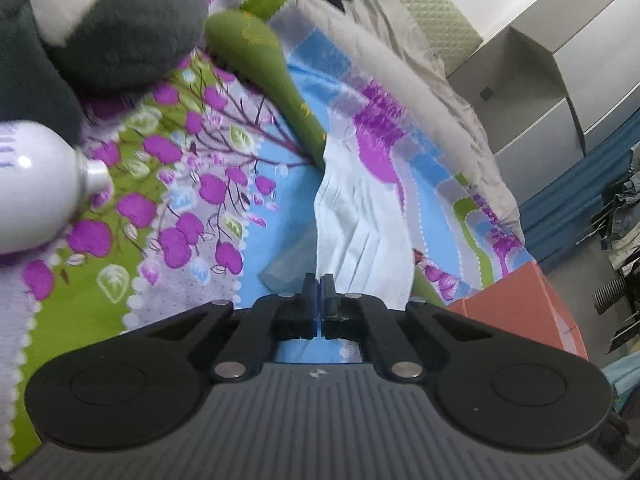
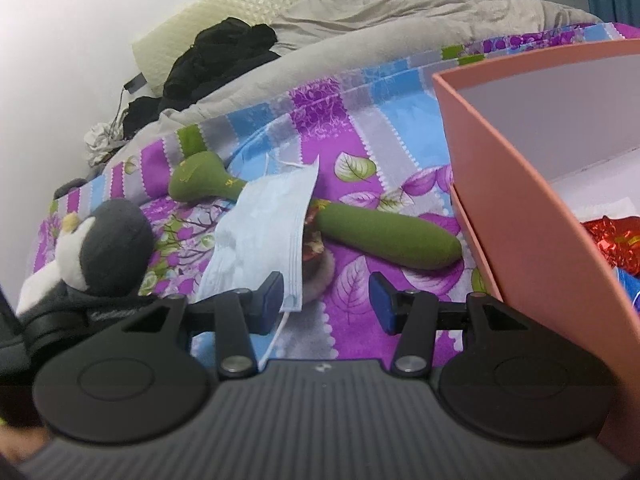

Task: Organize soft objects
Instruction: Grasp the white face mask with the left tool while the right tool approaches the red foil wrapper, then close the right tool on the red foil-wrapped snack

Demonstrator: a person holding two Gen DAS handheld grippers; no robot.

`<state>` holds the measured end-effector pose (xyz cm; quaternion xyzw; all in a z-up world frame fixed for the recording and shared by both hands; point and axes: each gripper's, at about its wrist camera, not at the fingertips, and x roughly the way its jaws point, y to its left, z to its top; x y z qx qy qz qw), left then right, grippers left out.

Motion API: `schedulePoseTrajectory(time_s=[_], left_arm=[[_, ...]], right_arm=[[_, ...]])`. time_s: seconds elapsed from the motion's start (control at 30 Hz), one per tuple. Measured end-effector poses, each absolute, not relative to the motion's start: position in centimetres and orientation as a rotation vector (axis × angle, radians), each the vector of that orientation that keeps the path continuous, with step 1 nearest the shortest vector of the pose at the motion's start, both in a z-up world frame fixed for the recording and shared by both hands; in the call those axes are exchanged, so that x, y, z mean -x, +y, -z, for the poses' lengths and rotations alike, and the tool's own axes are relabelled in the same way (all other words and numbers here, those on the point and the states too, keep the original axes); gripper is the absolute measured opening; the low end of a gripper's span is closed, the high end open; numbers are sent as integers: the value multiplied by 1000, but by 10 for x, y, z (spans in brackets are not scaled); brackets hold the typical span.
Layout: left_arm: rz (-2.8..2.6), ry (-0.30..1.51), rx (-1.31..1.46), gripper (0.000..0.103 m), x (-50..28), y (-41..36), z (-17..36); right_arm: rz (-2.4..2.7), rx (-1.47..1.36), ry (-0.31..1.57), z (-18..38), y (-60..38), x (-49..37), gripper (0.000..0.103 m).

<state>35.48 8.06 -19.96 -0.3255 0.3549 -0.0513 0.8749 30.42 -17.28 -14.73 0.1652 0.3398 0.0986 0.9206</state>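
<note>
A light blue face mask lies on the flowered bedsheet, draped over a long green plush toy. My left gripper is shut, its tips pinching the mask's near corner. In the right wrist view the mask covers the middle of the green toy, and a grey and white penguin plush sits to the left. My right gripper stands open just in front of the mask, whose lower corner hangs beside the left finger. A small brownish furry thing shows under the mask.
An orange box stands open at the right, with a red foil item inside. A white bottle lies at the left beside the penguin. A grey blanket and black clothes lie at the back.
</note>
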Motion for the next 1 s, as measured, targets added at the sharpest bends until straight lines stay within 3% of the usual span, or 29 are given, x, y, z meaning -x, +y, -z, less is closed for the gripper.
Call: schedulePoseTrajectory(time_s=[0.63, 0.67, 0.7, 1.0], left_arm=[[26, 686, 721, 1, -263, 143, 180], [25, 688, 718, 1, -260, 143, 180], [23, 690, 712, 1, -256, 143, 179], [28, 687, 707, 1, -222, 139, 170]], right_arm=[[-203, -292, 720, 163, -143, -351, 46], [-222, -270, 718, 165, -140, -353, 44], [-243, -251, 715, 166, -137, -354, 35], [-238, -118, 671, 147, -125, -327, 32]])
